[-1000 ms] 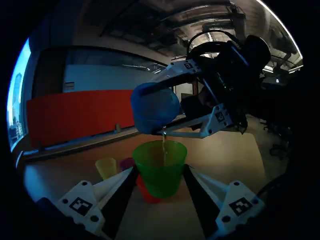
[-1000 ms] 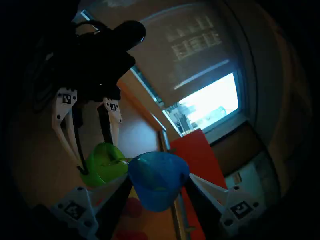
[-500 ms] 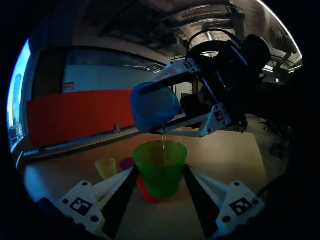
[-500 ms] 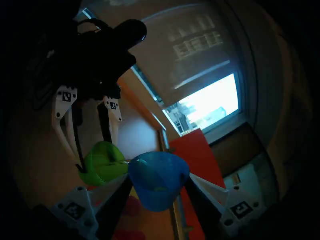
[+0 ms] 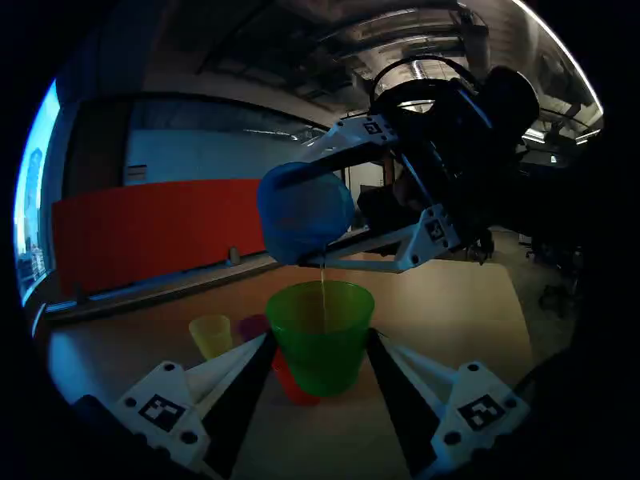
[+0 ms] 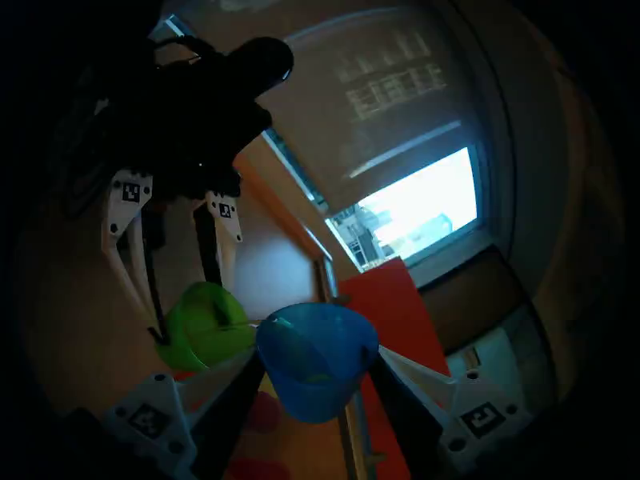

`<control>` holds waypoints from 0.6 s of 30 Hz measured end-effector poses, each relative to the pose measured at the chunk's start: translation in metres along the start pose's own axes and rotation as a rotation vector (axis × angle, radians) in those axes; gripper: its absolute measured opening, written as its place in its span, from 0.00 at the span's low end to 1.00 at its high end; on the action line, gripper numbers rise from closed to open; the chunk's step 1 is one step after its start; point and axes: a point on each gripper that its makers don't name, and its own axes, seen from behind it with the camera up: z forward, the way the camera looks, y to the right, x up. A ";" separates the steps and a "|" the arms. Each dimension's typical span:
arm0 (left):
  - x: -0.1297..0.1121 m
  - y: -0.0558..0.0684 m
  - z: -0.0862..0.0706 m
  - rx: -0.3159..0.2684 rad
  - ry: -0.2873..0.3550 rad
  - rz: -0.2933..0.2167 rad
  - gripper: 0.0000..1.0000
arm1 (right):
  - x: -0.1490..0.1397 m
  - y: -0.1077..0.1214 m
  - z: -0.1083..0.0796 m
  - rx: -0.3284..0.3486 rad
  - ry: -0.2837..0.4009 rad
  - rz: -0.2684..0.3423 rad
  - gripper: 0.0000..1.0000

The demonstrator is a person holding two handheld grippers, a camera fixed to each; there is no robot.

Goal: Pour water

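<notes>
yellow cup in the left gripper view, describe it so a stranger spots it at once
Start at the long red wall panel and drop to the wooden table below it. Left of the green cup stand smaller cups. The yellow cup is the farthest left, pale and translucent, next to a purple cup.

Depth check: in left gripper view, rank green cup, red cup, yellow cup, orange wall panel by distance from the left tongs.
1. Green plastic cup: between the left tongs.
2. Red plastic cup: just behind, low.
3. Yellow plastic cup: farther, left.
4. Orange wall panel: background.
</notes>
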 end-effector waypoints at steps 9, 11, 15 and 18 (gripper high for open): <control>0.001 0.000 -0.001 0.000 0.001 0.002 0.81 | 0.001 0.000 0.001 -0.001 0.001 -0.010 0.89; 0.001 0.000 -0.001 0.000 0.001 0.002 0.81 | 0.002 0.000 0.002 -0.002 0.000 -0.012 0.89; 0.001 0.000 -0.002 0.000 0.002 0.002 0.81 | 0.002 -0.001 0.002 -0.001 0.000 -0.018 0.89; 0.001 0.000 -0.002 0.000 0.003 0.002 0.81 | 0.001 -0.002 0.003 0.001 -0.001 -0.020 0.89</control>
